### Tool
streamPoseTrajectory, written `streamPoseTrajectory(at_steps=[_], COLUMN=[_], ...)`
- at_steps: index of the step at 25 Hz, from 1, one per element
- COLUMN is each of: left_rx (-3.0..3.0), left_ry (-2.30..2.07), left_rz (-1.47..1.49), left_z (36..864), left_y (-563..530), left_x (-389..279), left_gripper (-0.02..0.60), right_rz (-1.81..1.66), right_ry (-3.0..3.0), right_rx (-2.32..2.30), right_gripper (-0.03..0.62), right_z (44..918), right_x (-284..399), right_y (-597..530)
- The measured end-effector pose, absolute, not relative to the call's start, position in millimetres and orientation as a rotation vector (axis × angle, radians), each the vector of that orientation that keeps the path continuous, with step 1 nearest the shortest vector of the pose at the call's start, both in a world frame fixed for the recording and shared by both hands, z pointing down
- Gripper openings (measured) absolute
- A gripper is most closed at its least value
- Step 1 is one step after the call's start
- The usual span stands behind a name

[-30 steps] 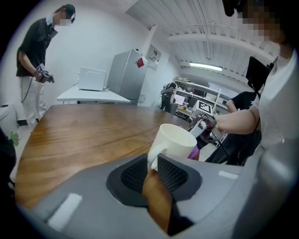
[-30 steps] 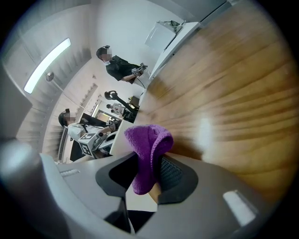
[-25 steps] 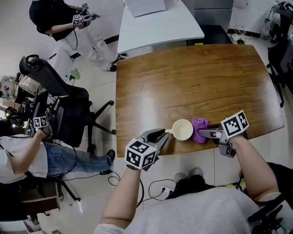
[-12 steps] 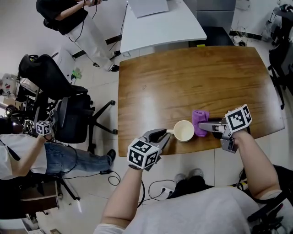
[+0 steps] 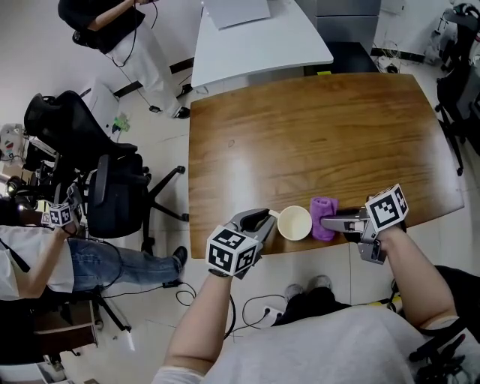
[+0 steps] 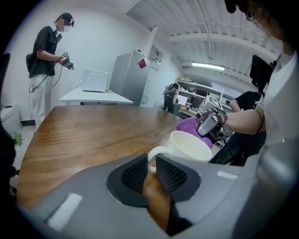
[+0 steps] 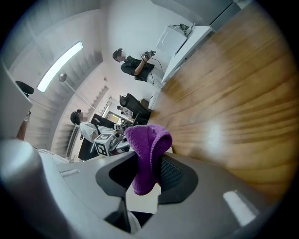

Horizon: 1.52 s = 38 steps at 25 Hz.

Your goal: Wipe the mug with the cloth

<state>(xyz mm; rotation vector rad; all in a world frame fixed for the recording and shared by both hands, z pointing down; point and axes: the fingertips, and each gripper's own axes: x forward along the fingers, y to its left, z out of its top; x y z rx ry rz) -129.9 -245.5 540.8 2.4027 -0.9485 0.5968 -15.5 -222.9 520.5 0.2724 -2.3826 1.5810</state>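
A cream mug (image 5: pixel 295 223) stands near the front edge of the wooden table (image 5: pixel 300 135), its handle pointing left. My left gripper (image 5: pixel 265 220) has just been closing, and in the left gripper view its pads (image 6: pixel 170 172) pinch the mug's (image 6: pixel 191 146) handle. My right gripper (image 5: pixel 328 222) is shut on a purple cloth (image 5: pixel 324 216), held against the mug's right side. In the right gripper view the cloth (image 7: pixel 147 154) bulges up from between the jaws of that gripper (image 7: pixel 147 177). The left gripper view shows the cloth (image 6: pixel 189 126) behind the mug's rim.
The mug sits close to the table's near edge. A white table (image 5: pixel 259 34) abuts the far side. A black office chair (image 5: pixel 97 172) and a seated person (image 5: pixel 45 255) are at the left; another person (image 5: pixel 112 22) stands at the far left.
The left jaws have narrowed onto the mug's handle. My right gripper has risen slightly with the cloth and brought it up against the mug. The standing person has shifted toward the top edge.
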Motion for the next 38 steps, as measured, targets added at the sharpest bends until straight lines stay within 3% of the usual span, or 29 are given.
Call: streamPoseTrajectory(at_steps=[17,30,38], left_rx=[2.411,2.467,2.462], left_ry=[-0.970,-0.906,-0.907], left_rz=[0.583,0.569,0.571], left_z=[540.4,540.3,541.0], left_y=[-254.5,-264.0,-271.1], left_x=[-126.3,-109.9,-104.8], left_gripper=[0.034,0.029,0.020], right_rz=[1.709,1.509,1.549], right_ry=[-2.251,-2.435,-2.384], right_rx=[0.354,0.304,0.272], right_gripper=[0.123,0.123,0.123], right_z=[563.5,502.2,518.5], right_x=[-15.7,-3.4,-8.7], right_y=[-216.3,-245.7,-235.8])
